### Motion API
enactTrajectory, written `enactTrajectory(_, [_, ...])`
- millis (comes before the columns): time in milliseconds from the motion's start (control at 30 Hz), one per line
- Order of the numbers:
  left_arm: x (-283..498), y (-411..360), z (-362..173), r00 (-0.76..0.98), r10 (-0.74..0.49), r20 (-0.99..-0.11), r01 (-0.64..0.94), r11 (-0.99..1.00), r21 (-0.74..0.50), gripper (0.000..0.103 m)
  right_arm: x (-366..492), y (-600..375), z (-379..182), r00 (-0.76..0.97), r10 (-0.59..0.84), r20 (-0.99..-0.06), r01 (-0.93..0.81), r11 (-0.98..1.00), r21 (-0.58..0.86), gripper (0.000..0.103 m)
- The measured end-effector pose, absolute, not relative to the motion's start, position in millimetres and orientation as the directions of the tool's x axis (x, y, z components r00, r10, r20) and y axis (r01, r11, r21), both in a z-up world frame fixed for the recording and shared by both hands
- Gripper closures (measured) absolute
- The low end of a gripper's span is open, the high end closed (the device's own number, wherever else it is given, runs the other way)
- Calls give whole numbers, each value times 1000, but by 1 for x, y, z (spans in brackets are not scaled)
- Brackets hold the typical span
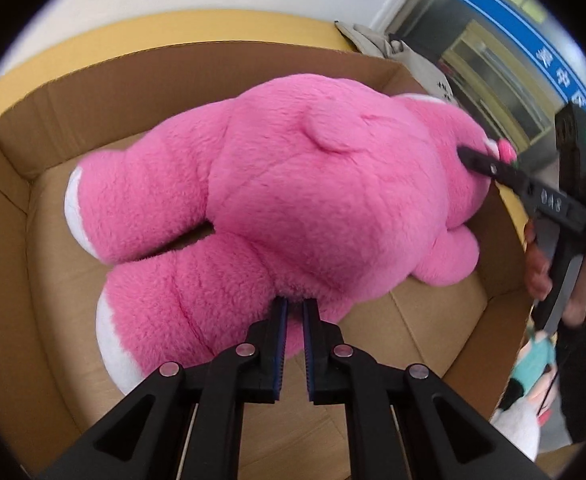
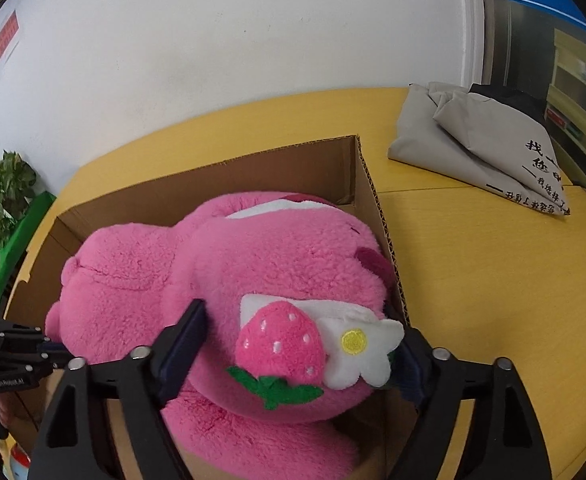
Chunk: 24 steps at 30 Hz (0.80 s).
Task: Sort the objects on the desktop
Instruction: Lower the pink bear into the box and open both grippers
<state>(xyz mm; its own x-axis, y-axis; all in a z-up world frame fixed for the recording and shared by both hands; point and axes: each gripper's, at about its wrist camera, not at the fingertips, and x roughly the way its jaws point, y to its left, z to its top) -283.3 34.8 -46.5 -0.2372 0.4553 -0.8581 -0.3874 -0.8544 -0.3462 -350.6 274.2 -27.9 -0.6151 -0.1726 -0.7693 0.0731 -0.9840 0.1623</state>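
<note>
A big pink plush bear (image 1: 293, 188) lies inside an open cardboard box (image 1: 105, 84) on the yellow table. My left gripper (image 1: 294, 306) is nearly closed and pinches the plush fur at the bear's rear. In the right wrist view my right gripper (image 2: 297, 340) straddles the bear's head (image 2: 277, 256), its jaws wide apart and pressed against both sides of the ear with the strawberry and white flower (image 2: 281, 350). The right gripper also shows in the left wrist view (image 1: 489, 164) at the bear's head.
The box (image 2: 369, 184) sits on a yellow table (image 2: 493, 280). A folded grey cloth bag (image 2: 485, 144) lies at the table's back right. A potted plant (image 2: 5, 196) stands off the left. Other soft toys (image 1: 533, 364) lie outside the box on the right.
</note>
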Motion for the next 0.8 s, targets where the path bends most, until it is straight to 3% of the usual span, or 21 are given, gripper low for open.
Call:
enactTrajectory(100, [-268,25,-33,-275,456,-846,-387,-858,-337,95,-340,278,-20,-604,-188,-774,99,-982,161,9])
enactTrajectory(200, [-242,11,-6,-336,436,-835,-389,-871,-299,85,-308,279,0,-619,-223,-753,164,-974,154,8])
enactTrajectory(300, [-204,-6,23,-378,466,-800,-411,-859,-306,65,-273,263,0,-560,-280,-780,261,-953,155,5])
enactTrajectory(367, [-181,-19,31,-399,468,-788,-403,-862,-308,45,-249,253,0,-516,-314,-797,324,-933,158,5])
enactTrajectory(467, [-161,-32,18,-362,459,-812,-386,-866,-318,45,-230,241,-17,-460,-299,-836,342,-929,144,6])
enactTrajectory(600, [-141,-38,-15,-298,442,-846,-360,-873,-329,46,-229,248,-52,-376,-235,-896,241,-959,150,10])
enactTrajectory(800, [-123,-46,-22,-304,455,-837,-334,-874,-354,47,-219,249,-54,-354,-232,-906,238,-959,153,10])
